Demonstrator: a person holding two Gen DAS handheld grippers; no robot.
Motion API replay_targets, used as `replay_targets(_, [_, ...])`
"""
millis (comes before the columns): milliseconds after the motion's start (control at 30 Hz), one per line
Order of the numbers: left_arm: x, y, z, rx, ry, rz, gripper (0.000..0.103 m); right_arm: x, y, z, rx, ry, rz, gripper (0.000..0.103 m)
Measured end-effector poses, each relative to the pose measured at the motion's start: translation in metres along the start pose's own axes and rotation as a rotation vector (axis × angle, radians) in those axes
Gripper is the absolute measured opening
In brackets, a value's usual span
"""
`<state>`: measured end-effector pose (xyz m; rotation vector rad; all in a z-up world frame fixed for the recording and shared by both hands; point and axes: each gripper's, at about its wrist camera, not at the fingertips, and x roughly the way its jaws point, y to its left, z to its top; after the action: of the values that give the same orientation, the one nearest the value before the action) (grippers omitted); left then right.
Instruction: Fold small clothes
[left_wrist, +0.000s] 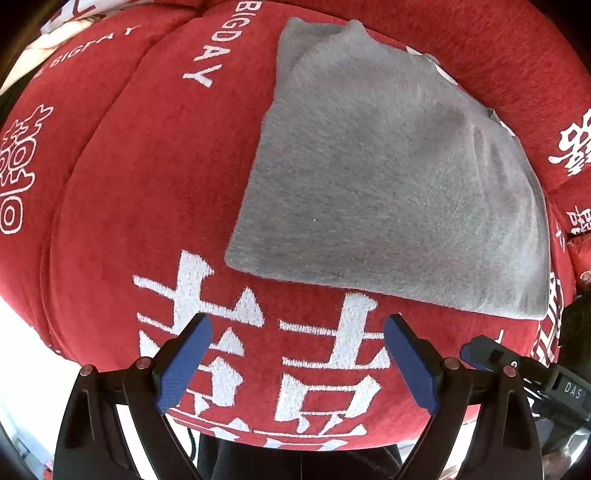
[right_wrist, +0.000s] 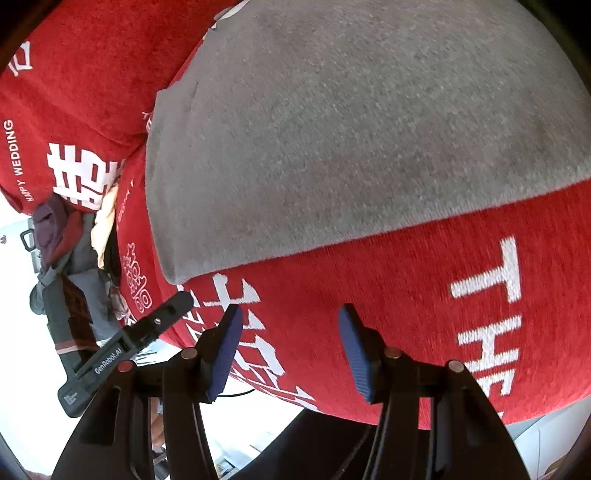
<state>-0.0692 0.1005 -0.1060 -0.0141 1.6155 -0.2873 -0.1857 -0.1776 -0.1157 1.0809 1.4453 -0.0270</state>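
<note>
A grey fuzzy garment (left_wrist: 388, 173) lies folded flat on a red cushion cover (left_wrist: 140, 206) printed with white characters. It also fills the upper right wrist view (right_wrist: 351, 140). My left gripper (left_wrist: 297, 332) is open and empty, hovering over the cushion's near edge, just short of the garment's near hem. My right gripper (right_wrist: 290, 325) is open and empty, just below the garment's near edge over the red cover (right_wrist: 388, 288). The right gripper's finger shows at the left view's right edge (left_wrist: 491, 356). The left gripper's finger shows in the right wrist view (right_wrist: 159, 325).
A second red printed cushion (right_wrist: 74, 110) sits behind at left. A heap of mixed clothes (right_wrist: 66, 258) hangs beside the cushion's left end. A white and cream fabric (left_wrist: 62, 26) lies at the far upper left. The cushion's front edge drops off below both grippers.
</note>
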Motion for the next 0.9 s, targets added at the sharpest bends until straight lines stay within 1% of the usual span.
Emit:
replay_targets(233, [0.004,-0.006,0.002,-0.018,-0.001,-0.001,0.095,0.006,0.001,0.01,0.024,0.001,0.051,0.058])
replay_targets(300, [0.005,-0.006,0.004,-0.035,0.0,-0.019,0.095,0.008,0.0,0.013,0.034,0.002,0.066,0.058])
replay_targets(367, [0.004,0.0,0.005,-0.072,-0.001,-0.069,0.095,0.01,0.0,0.015,0.044,0.003,0.085,0.058])
replay_targets(433, [0.006,0.011,0.005,-0.146,0.016,-0.164,0.095,0.013,-0.001,0.017,0.057,0.003,0.109,0.058])
replay_targets(533, [0.01,0.024,0.006,-0.229,0.027,-0.267,0.095,0.017,-0.005,0.02,0.096,0.004,0.158,0.058])
replay_targets(667, [0.011,0.026,0.006,-0.245,0.021,-0.336,0.094,0.026,-0.011,0.023,0.164,-0.003,0.245,0.058])
replay_targets(800, [0.013,0.02,0.009,-0.242,0.025,-0.382,0.095,0.034,-0.012,0.028,0.213,-0.021,0.322,0.058])
replay_targets(900, [0.016,0.012,0.01,-0.264,0.027,-0.404,0.095,0.037,-0.01,0.033,0.246,-0.036,0.358,0.058])
